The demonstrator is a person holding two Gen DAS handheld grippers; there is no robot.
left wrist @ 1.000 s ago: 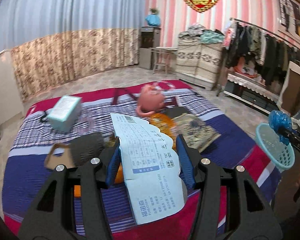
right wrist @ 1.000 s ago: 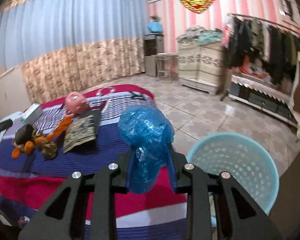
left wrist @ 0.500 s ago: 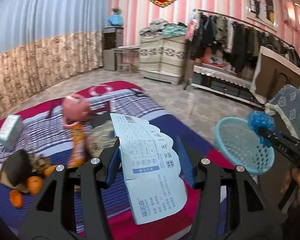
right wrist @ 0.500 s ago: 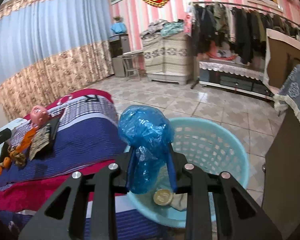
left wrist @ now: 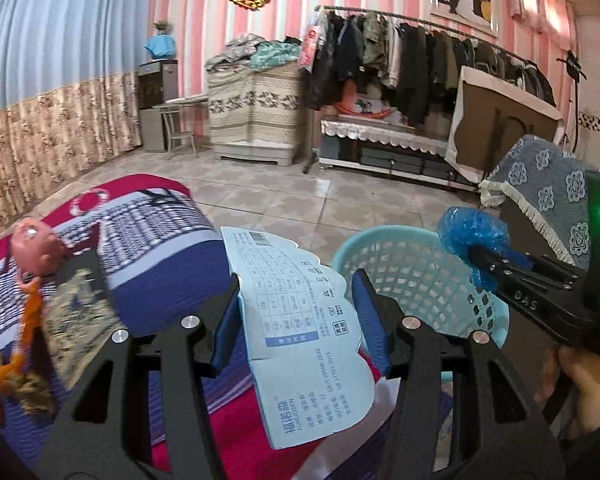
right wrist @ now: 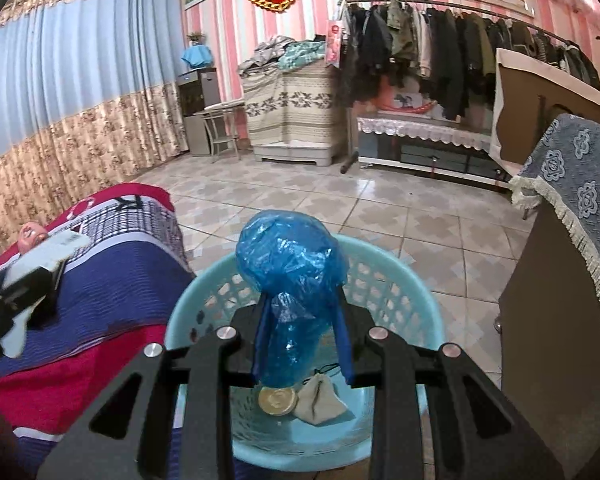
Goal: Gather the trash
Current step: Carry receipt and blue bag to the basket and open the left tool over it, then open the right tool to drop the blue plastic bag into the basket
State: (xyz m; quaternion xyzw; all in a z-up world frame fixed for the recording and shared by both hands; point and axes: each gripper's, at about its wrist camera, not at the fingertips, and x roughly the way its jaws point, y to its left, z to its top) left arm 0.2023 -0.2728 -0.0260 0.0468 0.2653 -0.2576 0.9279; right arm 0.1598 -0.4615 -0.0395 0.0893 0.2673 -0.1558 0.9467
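My left gripper [left wrist: 296, 320] is shut on a light blue paper package [left wrist: 300, 328] with printed text, held above the bed's edge, left of the pale blue laundry basket [left wrist: 400, 256]. My right gripper [right wrist: 302, 340] is shut on a crumpled blue plastic bag [right wrist: 288, 260] and holds it over the basket [right wrist: 400, 276]. In the basket lie a round gold lid [right wrist: 278, 400] and a grey crumpled wad [right wrist: 320, 398]. The right gripper with its bag [left wrist: 468, 232] also shows in the left wrist view, above the basket's right rim.
The bed [left wrist: 160, 288] with a red, blue and striped cover holds a pink toy head [left wrist: 32, 248], orange peels [left wrist: 28, 320] and a patterned packet [left wrist: 76, 320]. A dark cabinet with a blue cloth [right wrist: 572, 200] stands right of the basket. Tiled floor [right wrist: 360, 200] lies beyond.
Both grippers have swung right, away from the bed. The right gripper with the blue bag now hangs over the basket's middle; the left gripper with the paper package has come closer to the basket.
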